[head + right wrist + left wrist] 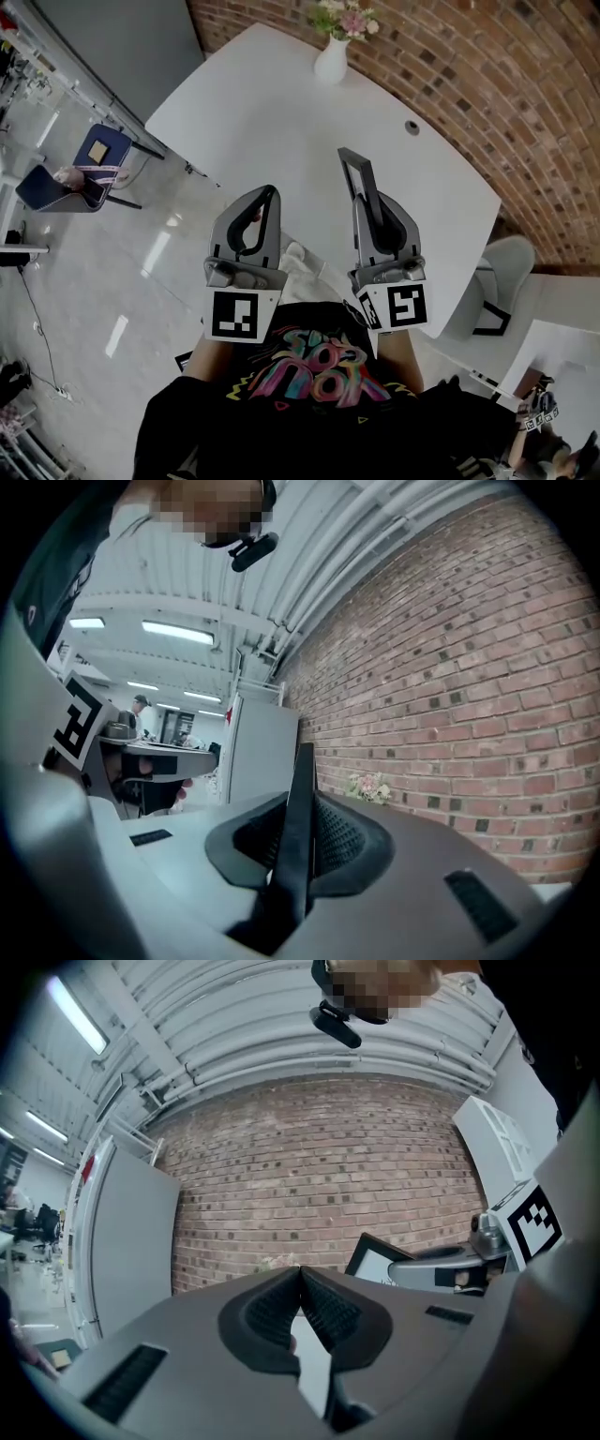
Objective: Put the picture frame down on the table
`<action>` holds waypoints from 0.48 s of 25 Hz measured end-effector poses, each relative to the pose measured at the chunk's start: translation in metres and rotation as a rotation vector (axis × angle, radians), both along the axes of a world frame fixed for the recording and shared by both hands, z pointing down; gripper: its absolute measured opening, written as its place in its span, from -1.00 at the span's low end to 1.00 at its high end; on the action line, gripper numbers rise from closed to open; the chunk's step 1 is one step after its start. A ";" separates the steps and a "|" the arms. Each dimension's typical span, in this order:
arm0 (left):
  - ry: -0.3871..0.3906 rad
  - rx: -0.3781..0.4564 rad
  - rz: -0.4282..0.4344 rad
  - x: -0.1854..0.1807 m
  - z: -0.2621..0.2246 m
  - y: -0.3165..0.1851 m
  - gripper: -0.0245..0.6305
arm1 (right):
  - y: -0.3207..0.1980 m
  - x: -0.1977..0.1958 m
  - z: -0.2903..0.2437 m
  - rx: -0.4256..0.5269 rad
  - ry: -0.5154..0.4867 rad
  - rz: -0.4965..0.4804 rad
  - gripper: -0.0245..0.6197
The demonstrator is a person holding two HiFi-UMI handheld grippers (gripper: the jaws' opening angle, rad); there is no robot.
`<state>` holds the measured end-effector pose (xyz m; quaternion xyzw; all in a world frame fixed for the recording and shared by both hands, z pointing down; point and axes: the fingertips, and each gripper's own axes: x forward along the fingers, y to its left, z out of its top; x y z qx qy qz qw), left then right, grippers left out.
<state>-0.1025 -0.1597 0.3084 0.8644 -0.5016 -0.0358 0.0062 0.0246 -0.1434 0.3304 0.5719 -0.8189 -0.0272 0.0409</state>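
My right gripper [367, 195] is shut on a black picture frame [360, 176], which sticks up edge-on between its jaws above the white table [281, 112]. In the right gripper view the picture frame [298, 829] shows as a thin dark bar clamped between the ribbed pads. My left gripper [266, 199] hangs beside it at the table's near edge, jaws closed tip to tip with nothing held. From the left gripper view the frame [370, 1258] and the right gripper [441, 1269] appear to the right, in front of the brick wall.
A white vase with pink flowers [334, 47] stands at the table's far edge by the brick wall [487, 84]. A small round hole [412, 127] sits in the tabletop. Chairs stand on the floor at left [80, 173] and right [497, 281].
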 end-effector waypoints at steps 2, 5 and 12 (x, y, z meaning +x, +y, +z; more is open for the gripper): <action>-0.005 0.003 0.007 0.006 -0.005 -0.039 -0.85 | -0.036 0.007 -0.004 -0.001 0.002 0.007 -0.67; -0.016 0.008 0.020 0.013 -0.010 -0.089 -0.85 | -0.083 0.018 -0.009 0.001 0.005 0.027 -0.67; -0.030 -0.001 0.129 0.048 -0.014 -0.167 -0.85 | -0.147 0.049 -0.016 -0.004 0.011 0.118 -0.67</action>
